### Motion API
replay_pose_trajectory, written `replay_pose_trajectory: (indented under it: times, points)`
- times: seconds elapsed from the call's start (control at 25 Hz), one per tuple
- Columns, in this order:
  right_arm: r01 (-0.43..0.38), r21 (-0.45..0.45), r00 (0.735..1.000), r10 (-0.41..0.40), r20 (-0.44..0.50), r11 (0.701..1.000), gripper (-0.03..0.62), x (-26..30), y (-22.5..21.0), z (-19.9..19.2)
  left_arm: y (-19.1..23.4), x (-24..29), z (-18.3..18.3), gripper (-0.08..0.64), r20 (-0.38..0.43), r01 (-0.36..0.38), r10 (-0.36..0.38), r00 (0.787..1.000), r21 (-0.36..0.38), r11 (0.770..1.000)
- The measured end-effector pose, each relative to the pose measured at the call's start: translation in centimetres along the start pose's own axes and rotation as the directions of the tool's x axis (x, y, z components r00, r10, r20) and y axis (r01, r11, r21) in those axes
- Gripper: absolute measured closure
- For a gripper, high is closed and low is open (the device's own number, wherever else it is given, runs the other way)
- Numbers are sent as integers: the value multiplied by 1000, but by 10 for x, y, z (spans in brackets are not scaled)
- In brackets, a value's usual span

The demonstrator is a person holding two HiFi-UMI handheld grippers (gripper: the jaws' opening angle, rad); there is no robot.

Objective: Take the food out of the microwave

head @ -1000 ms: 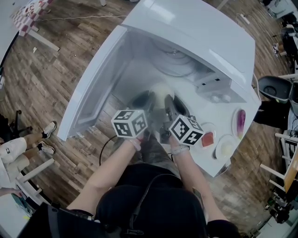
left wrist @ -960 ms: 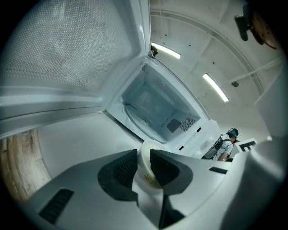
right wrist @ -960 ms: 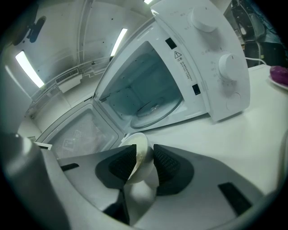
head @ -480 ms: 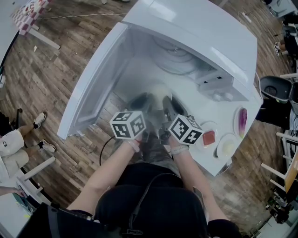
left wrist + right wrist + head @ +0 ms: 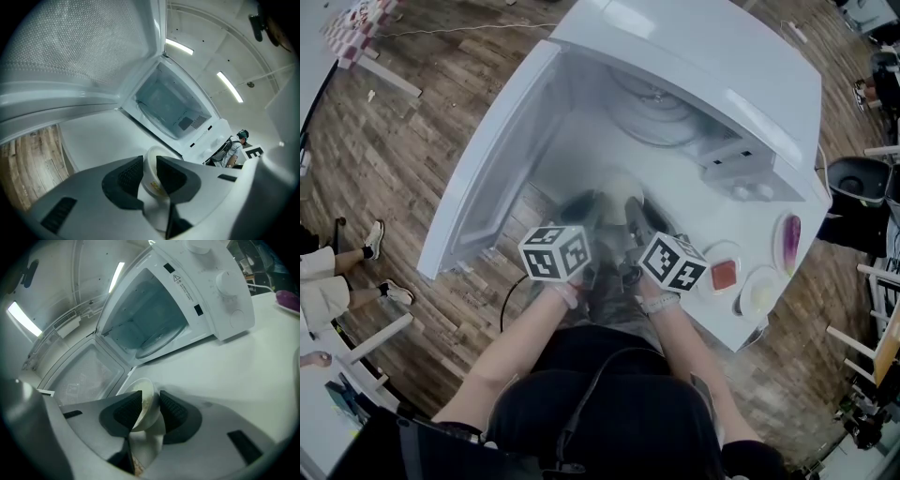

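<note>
A white bowl with food is held just in front of the open microwave, over the white table. My left gripper is shut on the bowl's left rim and my right gripper on its right rim. In the left gripper view the bowl sits clamped between the dark pads of the left gripper, facing the empty cavity. The right gripper view shows the bowl's wall pinched by the right gripper. Whether the bowl touches the table I cannot tell.
The microwave door hangs open to the left. Right of the grippers, near the table's front corner, stand three small plates: one with a purple food, a red one, a pale yellow one. A black bin stands beside the table.
Both grippers, with the bowl between them, have sunk a little and drawn slightly away from the microwave. Their hold on the bowl looks the same.
</note>
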State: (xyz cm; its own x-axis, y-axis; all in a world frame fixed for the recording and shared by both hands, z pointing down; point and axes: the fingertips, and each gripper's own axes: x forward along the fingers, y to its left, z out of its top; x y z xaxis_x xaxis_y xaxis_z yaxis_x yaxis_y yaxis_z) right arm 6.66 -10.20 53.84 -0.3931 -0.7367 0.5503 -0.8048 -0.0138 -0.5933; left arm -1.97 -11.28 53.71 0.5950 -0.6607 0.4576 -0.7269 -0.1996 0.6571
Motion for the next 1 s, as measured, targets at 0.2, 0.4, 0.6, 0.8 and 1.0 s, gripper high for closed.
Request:
replay_pose_trajectory:
  times: [0.2,0.4,0.6,0.8,1.0]
  points:
    - [1,23,1000,-1,-10,1000,459,-1,-1,-2,-1,0,0,465,-22,12,-12,1000,9,1000]
    - [-3,16,1000,3,-6,1000,457,-3,-1,-3,-3,-1,-1,465,-28,34,-33,999,39,999]
    - [-12,-23,1000,12,-7,1000,457,-4,0,-3,-4,-1,-2,465,-30,59,-57,998,67,996]
    - [-5,-75,1000,5,3,997,457,-4,2,-1,-8,1,0,465,-26,68,-66,998,102,992]
    - [-11,-78,1000,11,3,997,444,-2,0,-1,-8,2,5,462,-6,53,-53,999,150,987]
